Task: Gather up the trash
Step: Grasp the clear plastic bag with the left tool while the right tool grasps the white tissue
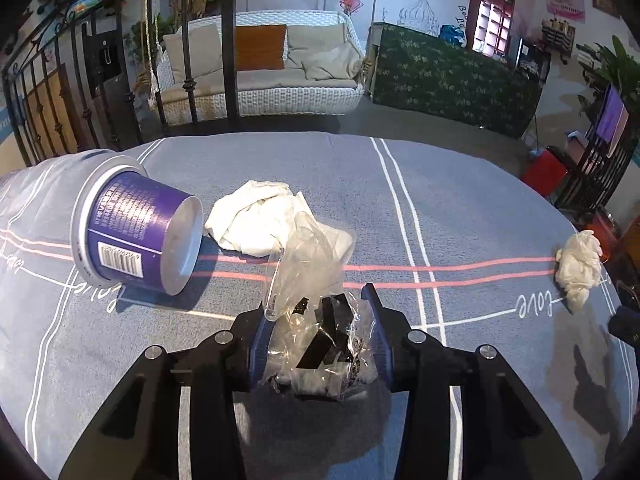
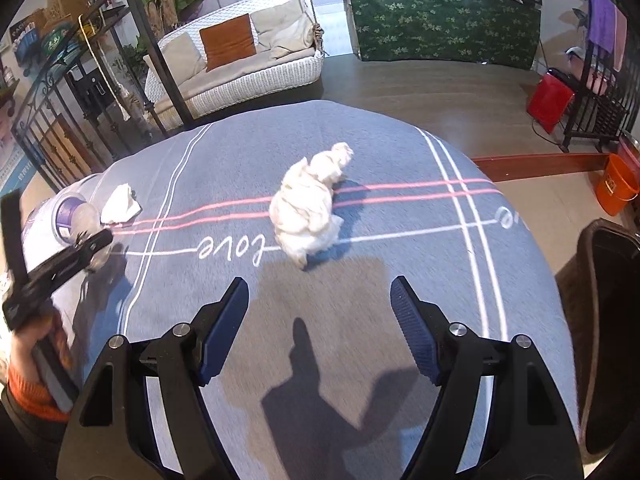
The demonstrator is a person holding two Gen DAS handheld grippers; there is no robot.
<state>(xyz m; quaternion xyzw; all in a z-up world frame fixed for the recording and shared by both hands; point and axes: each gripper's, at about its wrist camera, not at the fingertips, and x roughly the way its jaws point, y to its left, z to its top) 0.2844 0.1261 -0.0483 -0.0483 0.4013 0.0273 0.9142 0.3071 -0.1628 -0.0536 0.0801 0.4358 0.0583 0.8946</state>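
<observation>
My left gripper is shut on a crumpled clear plastic wrapper with black pieces inside, just above the blue-grey tablecloth. Behind it lies a crumpled white paper, and to its left a purple paper cup rests on its side. A white tissue wad sits near the right table edge. In the right wrist view that tissue wad lies straight ahead of my right gripper, which is open with nothing between its fingers. The left gripper shows at the far left, beside the cup.
A dark bin stands off the table's right side, with an orange bucket on the floor beyond. A hand with an orange sleeve holds the left gripper. A white wicker sofa and black railings stand past the far edge.
</observation>
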